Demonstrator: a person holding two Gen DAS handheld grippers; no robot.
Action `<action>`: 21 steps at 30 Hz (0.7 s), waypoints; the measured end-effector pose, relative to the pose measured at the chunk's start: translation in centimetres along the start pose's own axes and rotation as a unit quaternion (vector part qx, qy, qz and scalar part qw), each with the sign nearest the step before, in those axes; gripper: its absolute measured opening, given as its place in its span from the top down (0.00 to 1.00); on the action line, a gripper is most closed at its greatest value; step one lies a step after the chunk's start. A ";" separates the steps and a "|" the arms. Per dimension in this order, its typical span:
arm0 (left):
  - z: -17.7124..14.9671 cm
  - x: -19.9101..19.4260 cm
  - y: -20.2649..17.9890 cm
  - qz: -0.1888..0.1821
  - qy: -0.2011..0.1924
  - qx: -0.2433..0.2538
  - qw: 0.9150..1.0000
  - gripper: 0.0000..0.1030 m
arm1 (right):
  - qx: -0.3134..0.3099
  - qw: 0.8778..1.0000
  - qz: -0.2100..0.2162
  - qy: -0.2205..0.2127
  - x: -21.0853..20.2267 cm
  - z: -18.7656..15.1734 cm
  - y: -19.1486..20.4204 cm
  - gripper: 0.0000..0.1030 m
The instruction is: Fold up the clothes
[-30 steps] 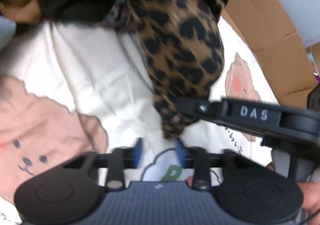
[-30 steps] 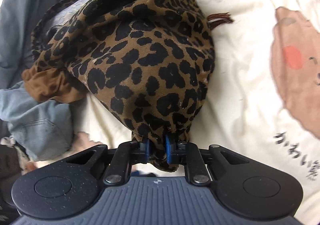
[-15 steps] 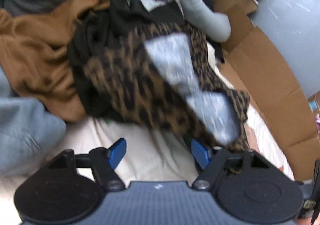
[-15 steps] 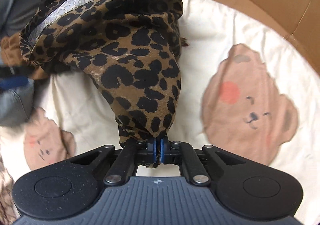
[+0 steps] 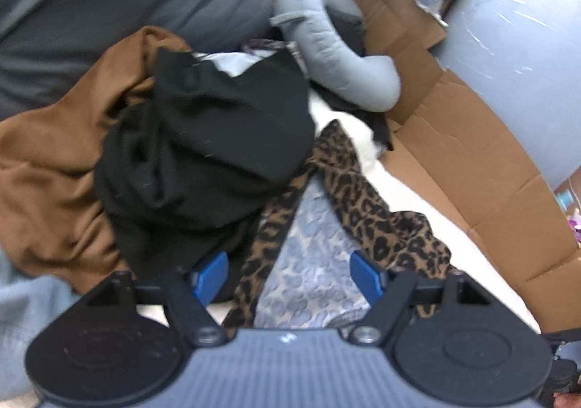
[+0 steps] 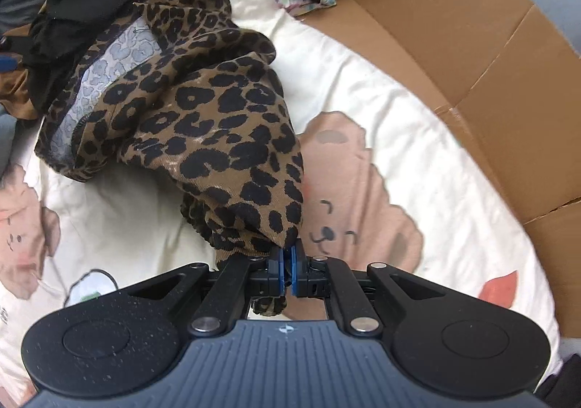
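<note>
Right gripper (image 6: 287,272) pads pressed together on a corner of the leopard-print garment (image 6: 203,117), which now trails further out across the cream bear-print blanket (image 6: 417,161) than a second ago, its pale lining showing. Left gripper (image 5: 288,275) spread wide, nothing pinched; a second ago it sat low over the blanket, jaws narrower, now it looks over the garment's lining toward the black garment (image 5: 203,139) and brown garment (image 5: 54,154). Cardboard box (image 6: 472,56) borders the blanket's right edge.
</note>
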State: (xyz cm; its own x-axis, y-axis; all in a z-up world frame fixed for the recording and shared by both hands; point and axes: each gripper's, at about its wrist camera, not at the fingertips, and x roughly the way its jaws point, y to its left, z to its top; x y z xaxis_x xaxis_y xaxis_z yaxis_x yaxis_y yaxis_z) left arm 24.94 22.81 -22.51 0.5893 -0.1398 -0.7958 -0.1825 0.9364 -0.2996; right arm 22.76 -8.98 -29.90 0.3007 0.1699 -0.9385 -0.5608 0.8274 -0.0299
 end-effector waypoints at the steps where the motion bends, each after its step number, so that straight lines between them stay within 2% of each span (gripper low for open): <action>1: 0.1 0.3 -0.4 -0.002 0.000 0.005 1.000 0.26 | -0.003 1.000 -0.003 -0.002 -0.2 -0.2 -0.2 0.99; 6: -0.2 1.2 -2.8 -0.017 0.012 0.031 0.999 0.26 | 0.004 1.000 0.009 -0.004 -0.4 -1.4 -0.4 0.97; 9: 0.0 2.4 -3.7 -0.026 0.019 0.044 0.999 0.27 | 0.031 0.999 0.032 -0.003 -0.4 -2.4 -0.4 0.90; 12: 0.1 3.4 -4.4 -0.035 0.023 0.059 0.997 0.29 | 0.048 0.998 0.046 -0.014 -1.1 -3.3 -0.3 0.60; 18: 0.6 5.5 -5.2 -0.039 0.039 0.049 0.997 0.30 | 0.078 0.993 0.074 -0.043 -2.6 -4.4 -0.8 0.58; 21: 0.9 7.0 -5.6 -0.048 0.044 0.035 0.997 0.30 | 0.084 0.993 0.070 -0.052 -2.8 -4.4 -1.0 0.58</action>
State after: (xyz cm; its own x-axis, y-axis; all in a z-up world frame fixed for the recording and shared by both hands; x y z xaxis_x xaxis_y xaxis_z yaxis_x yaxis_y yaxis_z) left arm 30.79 16.90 -25.92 0.5289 -0.2542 -0.8097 -0.0724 0.9371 -0.3415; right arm 19.03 -12.65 -28.76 0.3113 0.3375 -0.8884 -0.4694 0.8674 0.1650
